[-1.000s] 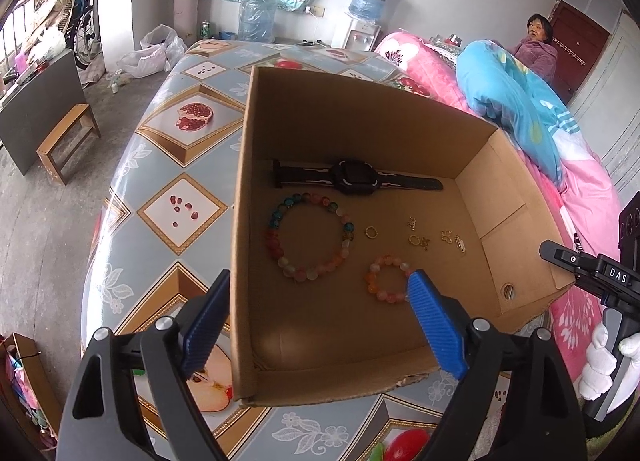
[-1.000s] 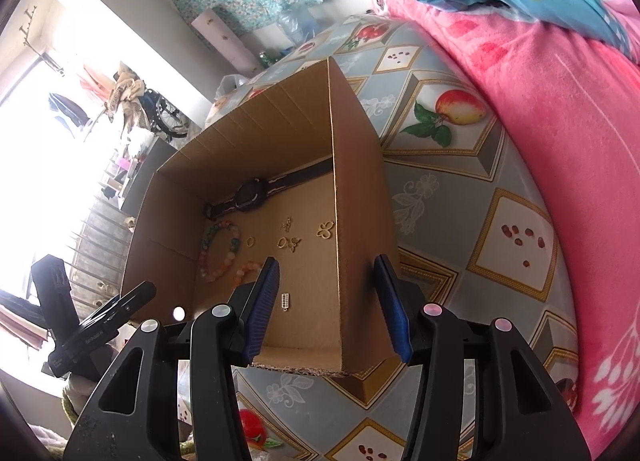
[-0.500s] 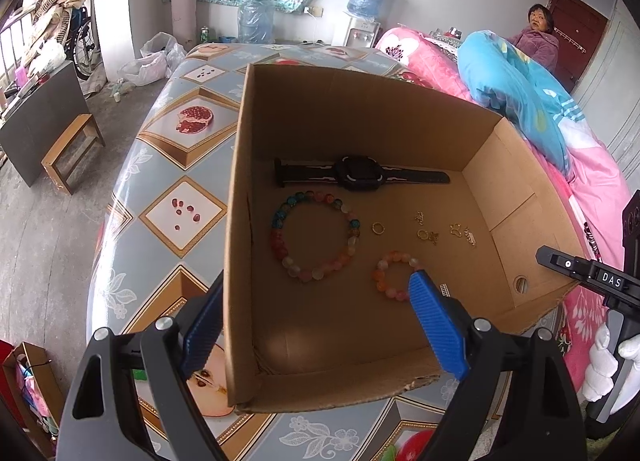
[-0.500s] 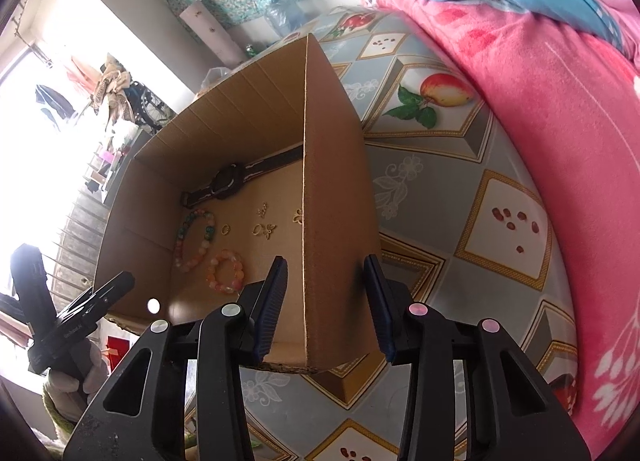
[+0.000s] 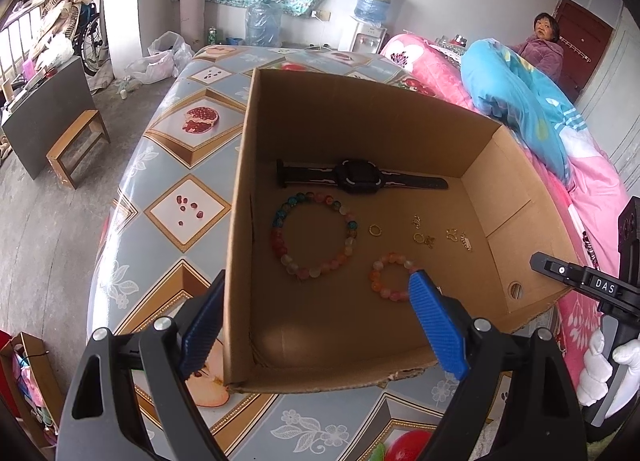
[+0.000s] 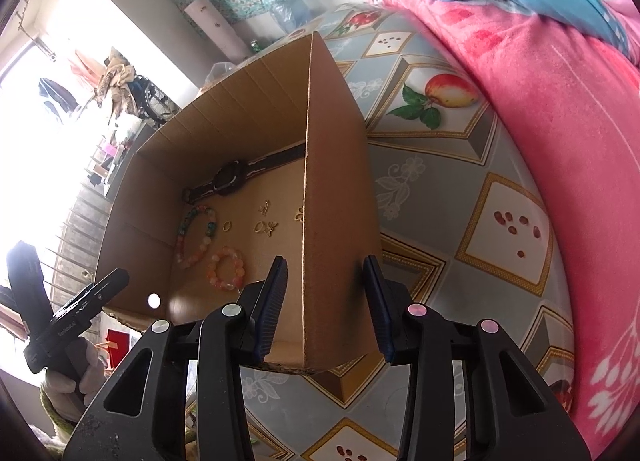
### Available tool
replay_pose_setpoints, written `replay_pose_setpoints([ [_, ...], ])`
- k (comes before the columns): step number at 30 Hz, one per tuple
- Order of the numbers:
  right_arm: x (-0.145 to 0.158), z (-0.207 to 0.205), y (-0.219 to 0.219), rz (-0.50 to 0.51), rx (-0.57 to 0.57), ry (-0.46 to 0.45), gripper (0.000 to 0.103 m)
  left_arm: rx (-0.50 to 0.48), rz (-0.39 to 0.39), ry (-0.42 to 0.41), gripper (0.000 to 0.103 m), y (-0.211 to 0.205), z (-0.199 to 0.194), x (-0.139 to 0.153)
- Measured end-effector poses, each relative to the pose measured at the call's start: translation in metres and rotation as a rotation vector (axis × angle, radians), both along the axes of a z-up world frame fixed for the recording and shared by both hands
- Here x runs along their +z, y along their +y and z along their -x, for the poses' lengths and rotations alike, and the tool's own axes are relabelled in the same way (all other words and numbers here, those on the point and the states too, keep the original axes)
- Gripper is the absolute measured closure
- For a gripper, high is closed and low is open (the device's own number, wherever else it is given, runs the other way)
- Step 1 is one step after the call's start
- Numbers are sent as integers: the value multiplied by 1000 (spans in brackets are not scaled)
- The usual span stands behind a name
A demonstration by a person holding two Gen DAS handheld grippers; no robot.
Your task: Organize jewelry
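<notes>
I am holding my right gripper (image 6: 326,307) fingers half apart around the right wall of the box (image 5: 360,133), left gripper (image 5: 316,325) fingers wide apart, and a tug could be tipping the bracelets (image 5: 314,235) inside about.

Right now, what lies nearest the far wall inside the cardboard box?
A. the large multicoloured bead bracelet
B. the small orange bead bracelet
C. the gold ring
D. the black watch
D: the black watch lies stretched out along the far wall of the cardboard box, with both bracelets and the gold pieces nearer the camera.
</notes>
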State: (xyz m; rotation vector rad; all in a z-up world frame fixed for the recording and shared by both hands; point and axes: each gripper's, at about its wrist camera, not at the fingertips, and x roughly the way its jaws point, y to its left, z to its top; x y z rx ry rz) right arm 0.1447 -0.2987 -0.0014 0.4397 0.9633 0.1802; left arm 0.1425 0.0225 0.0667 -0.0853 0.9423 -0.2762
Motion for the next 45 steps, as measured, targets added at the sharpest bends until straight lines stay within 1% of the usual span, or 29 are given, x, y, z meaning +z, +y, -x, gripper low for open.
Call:
replay_pose_setpoints([
  [5, 0, 0, 1, 3, 3, 0, 65, 3, -8, -10, 18, -2, 3, 2],
  [26, 0, 1, 5, 33, -9, 4, 64, 8, 12, -6, 17, 0, 23, 5],
  [34, 0, 11, 11, 36, -12, 3, 64, 20, 26, -14, 17, 9, 38, 6],
  [45, -6, 40, 25, 47, -28, -15, 64, 18, 32, -42, 16, 23, 72, 3],
])
